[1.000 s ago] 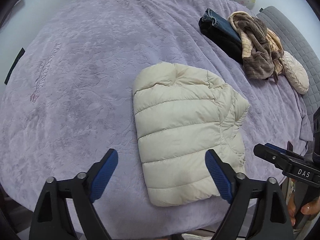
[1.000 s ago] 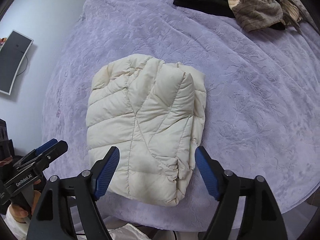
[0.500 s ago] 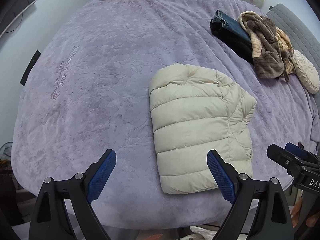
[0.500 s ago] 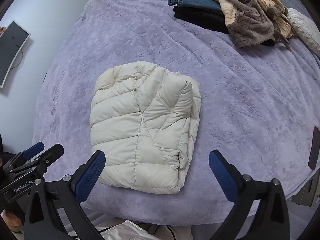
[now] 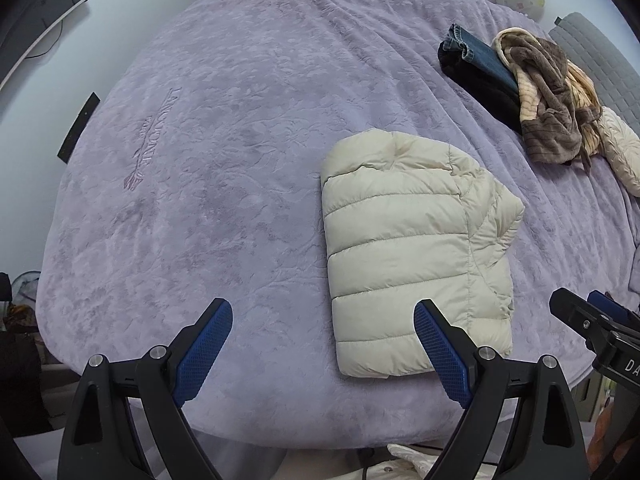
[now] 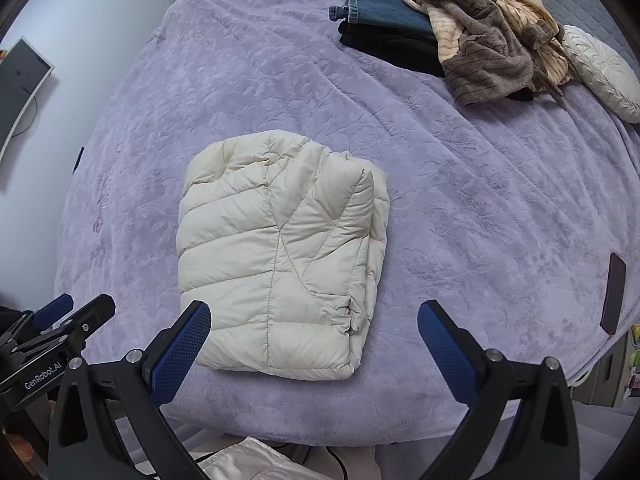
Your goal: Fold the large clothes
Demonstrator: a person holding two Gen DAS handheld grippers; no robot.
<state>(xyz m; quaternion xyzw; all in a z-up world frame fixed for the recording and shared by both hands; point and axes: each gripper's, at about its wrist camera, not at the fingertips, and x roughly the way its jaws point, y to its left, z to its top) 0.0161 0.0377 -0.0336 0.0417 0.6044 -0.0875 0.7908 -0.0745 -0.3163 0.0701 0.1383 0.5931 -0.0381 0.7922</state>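
A cream quilted puffer jacket lies folded into a compact rectangle on the purple bed cover; it also shows in the right wrist view. My left gripper is open and empty, held above the bed's near edge, left of the jacket's near end. My right gripper is open and empty, just in front of the jacket's near edge. Each gripper shows at the edge of the other's view: the right one and the left one.
A pile of clothes lies at the far right: folded jeans on dark garments, a brown and tan fleece, and a cream quilted cushion. A dark phone lies near the bed's right edge. A monitor stands at the left wall.
Both grippers have pulled back and risen from the jacket, which now looks smaller. The right gripper's jaws have opened wider. The jacket has not moved.
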